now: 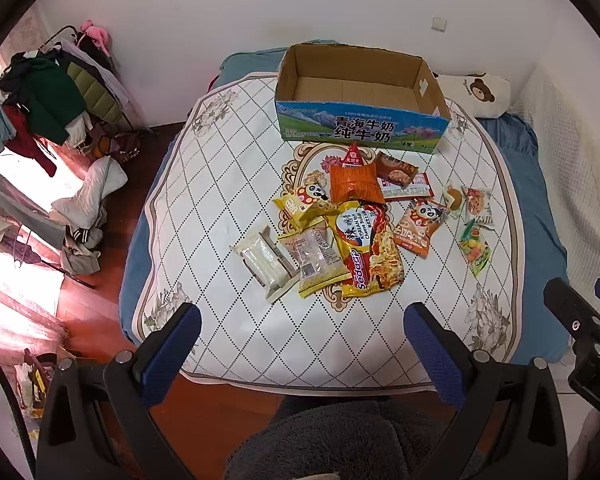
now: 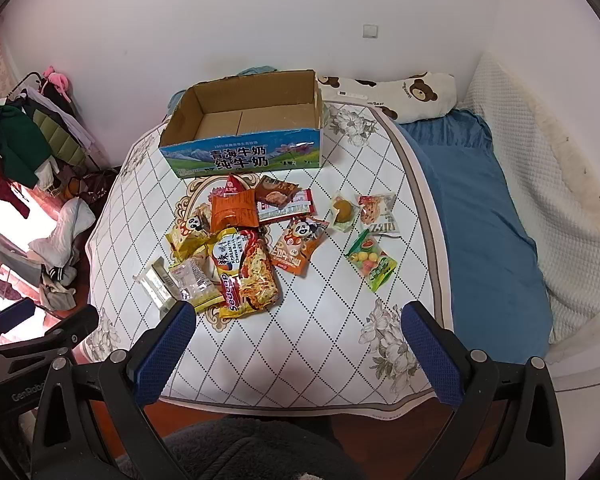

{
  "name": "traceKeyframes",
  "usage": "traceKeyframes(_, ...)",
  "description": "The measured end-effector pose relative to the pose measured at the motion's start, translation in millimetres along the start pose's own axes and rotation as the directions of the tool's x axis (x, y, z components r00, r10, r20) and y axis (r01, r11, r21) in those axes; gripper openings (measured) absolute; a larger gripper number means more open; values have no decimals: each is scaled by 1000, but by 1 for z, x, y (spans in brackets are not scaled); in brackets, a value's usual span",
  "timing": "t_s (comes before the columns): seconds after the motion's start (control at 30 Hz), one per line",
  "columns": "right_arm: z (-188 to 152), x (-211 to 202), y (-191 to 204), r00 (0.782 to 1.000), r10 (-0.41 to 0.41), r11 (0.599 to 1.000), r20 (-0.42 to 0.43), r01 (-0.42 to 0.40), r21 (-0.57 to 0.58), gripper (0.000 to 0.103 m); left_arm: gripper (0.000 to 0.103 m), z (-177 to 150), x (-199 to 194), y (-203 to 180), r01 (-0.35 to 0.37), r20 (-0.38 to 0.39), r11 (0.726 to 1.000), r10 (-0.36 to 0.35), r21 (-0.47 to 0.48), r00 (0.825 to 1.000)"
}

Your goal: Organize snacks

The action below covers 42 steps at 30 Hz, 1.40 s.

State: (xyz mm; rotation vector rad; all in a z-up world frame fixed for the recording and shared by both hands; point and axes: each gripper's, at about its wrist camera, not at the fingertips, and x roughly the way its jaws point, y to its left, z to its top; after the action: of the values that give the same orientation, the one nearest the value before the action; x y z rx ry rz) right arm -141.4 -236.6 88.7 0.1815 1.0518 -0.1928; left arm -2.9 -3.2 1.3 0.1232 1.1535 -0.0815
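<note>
Both my claws — left claw [image 1: 302,322], right claw [image 2: 298,320] — wide, empty | snack packets [image 1: 364,220] heaped on bed mat [image 1: 220,184] | milk carton [image 1: 360,100] open behind, ready for filling

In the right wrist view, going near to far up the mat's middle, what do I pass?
Seoul noodle packet → orange snack bag → red triangular packet → open milk carton box.

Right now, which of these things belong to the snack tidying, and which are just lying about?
Part of the job:
cardboard box, empty
noodle packet
orange snack bag
fruit candy bag
left hand-held gripper, open
right hand-held gripper, open

Just lying about:
bear pillow
clothes rack
blue sheet
</note>
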Motion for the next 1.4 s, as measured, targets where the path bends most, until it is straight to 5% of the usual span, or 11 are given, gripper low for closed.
traceKeyframes(1.4,-1,-6,0,1000,8,1000,11,-8,-15,103,103,1,-17,9,-2,43,1000,2,-8,999)
